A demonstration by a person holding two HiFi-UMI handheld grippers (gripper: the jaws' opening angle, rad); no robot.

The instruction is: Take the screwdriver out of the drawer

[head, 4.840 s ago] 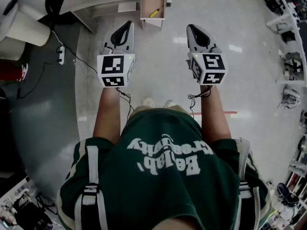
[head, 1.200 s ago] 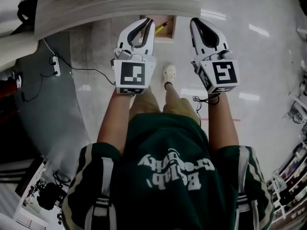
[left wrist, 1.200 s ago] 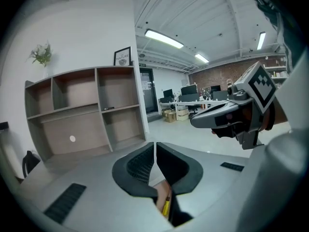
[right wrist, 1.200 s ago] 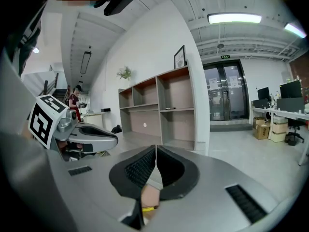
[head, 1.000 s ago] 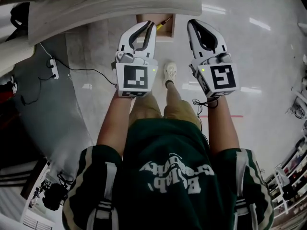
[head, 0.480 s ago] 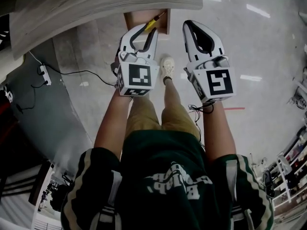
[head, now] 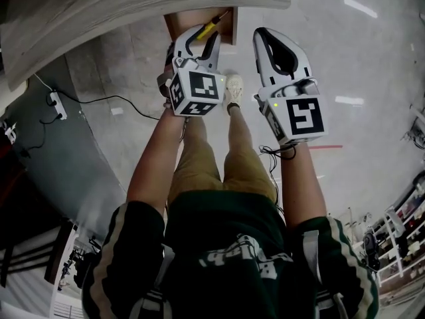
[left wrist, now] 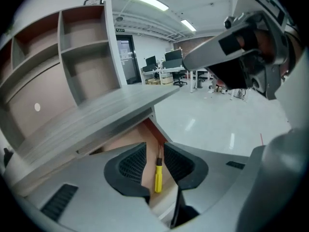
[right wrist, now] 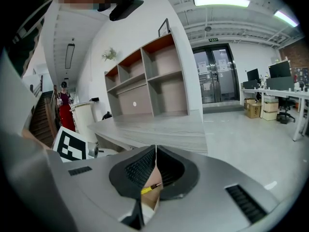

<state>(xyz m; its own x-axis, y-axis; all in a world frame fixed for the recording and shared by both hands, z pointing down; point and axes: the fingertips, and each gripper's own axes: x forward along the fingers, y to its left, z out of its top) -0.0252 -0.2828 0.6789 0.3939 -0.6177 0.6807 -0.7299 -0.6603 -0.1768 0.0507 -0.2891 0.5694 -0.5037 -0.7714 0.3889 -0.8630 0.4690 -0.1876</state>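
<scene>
A yellow-handled screwdriver (head: 208, 27) lies in the open wooden drawer (head: 175, 24) under the grey desk top (head: 133, 5). My left gripper (head: 203, 36) hangs just above the drawer, pointing down at it. Its jaws are opening, and the screwdriver (left wrist: 157, 178) shows in the gap between them, below the fingertips and untouched. The left gripper (left wrist: 155, 161) holds nothing. My right gripper (head: 267, 34) hovers to the right of the drawer over the floor, shut and empty. In the right gripper view the screwdriver (right wrist: 150, 188) peeks through below the closed right gripper (right wrist: 155, 151).
The desk top (left wrist: 96, 115) overhangs the drawer's back part. A shelf unit (left wrist: 72, 66) stands behind the desk. A power strip with its cable (head: 54, 102) lies on the floor at left. The person's shoe (head: 234, 85) stands between the grippers. Racks (head: 405, 224) line the right edge.
Both grippers have sunk toward the drawer. The left gripper has come over the drawer's front and its jaws have gone from shut to apart. The right gripper stays shut.
</scene>
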